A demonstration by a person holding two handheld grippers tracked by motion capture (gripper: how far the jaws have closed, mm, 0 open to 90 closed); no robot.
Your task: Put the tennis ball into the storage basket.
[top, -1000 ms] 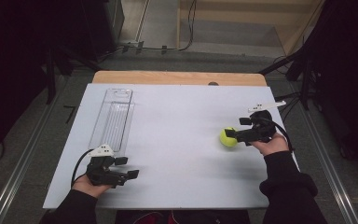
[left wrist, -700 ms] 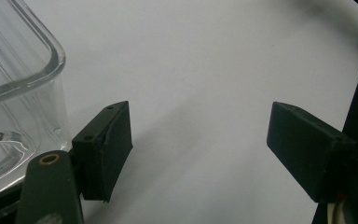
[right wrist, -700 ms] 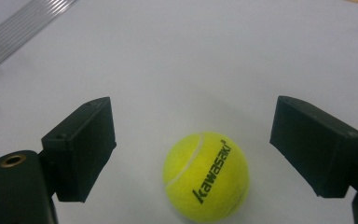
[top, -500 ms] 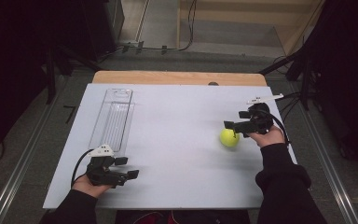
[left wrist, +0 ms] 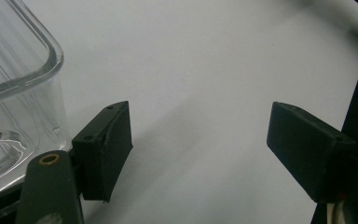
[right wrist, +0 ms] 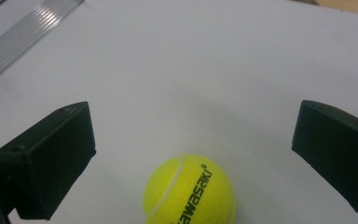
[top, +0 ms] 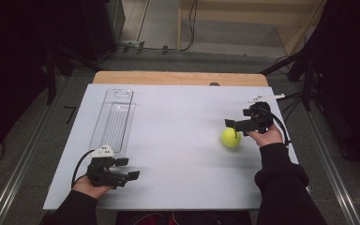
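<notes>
One yellow tennis ball (top: 231, 138) lies loose on the white table (top: 178, 154) below the right gripper (top: 236, 127), whose jaws have just been opening and stand wide, while the left gripper (top: 127, 168), also wide and empty, rests near the clear tray (top: 113, 119).

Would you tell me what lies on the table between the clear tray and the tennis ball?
Nothing: in the high view the stretch of white table between the clear tray and the tennis ball is bare.

The tennis ball (right wrist: 189, 191) is cut off below by the right gripper view's bottom edge.
</notes>
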